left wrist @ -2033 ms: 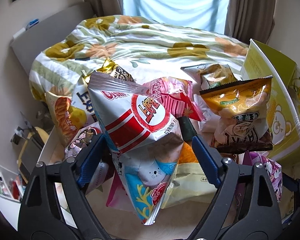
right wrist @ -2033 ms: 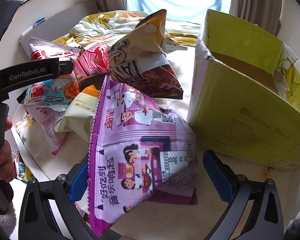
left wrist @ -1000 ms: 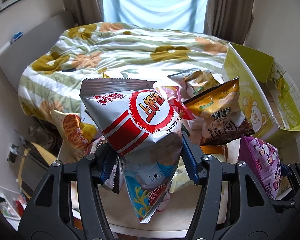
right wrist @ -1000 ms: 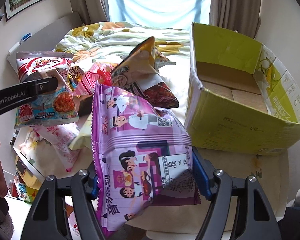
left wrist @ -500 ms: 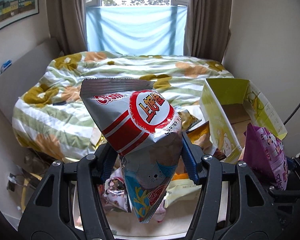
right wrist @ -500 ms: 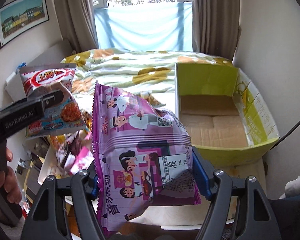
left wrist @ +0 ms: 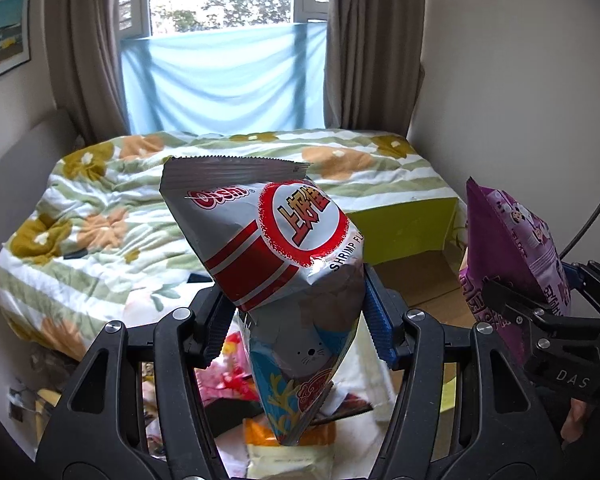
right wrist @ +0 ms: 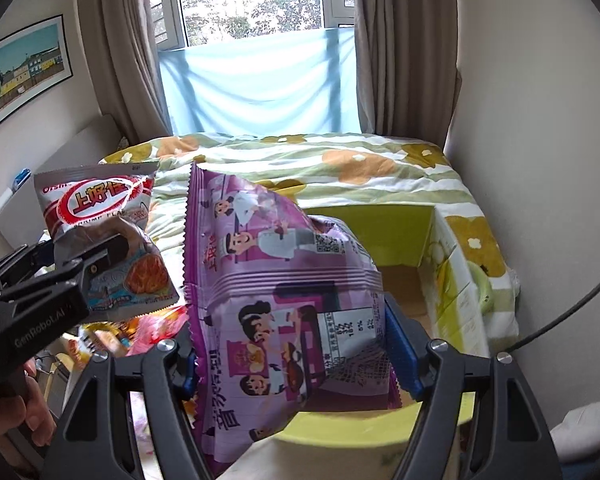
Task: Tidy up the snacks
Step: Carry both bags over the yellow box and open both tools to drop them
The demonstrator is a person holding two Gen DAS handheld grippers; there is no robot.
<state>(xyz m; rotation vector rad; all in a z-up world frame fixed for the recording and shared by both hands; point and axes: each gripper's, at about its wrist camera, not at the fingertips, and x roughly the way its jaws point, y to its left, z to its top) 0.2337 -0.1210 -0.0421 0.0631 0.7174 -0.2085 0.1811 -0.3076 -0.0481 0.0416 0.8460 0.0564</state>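
Pinching a bag apiece, both tongs are held high above the pile; the left gripper [left wrist: 296, 320] is pressed onto the lower half of the shrimp chip bag [left wrist: 268, 256], and the right gripper [right wrist: 292, 354] is clamped across the purple snack bag [right wrist: 284, 304]. The yellow-green box [right wrist: 452, 264] lies open on the bed, below and beyond the purple bag, with bare cardboard showing on its floor; loose snacks [left wrist: 236, 376] are seen under the left tongs.

Several faults are judged possible: each bag is gripped low, so the puffed top could swing and the slick foil could slide out if the squeeze is relaxed; too hard a squeeze could crush the chips or burst a seam; with both bags carried side by side, they could be knocked together over the box; a bag let go from this height could strike the box wall [left wrist: 400, 236] and fall outside it.
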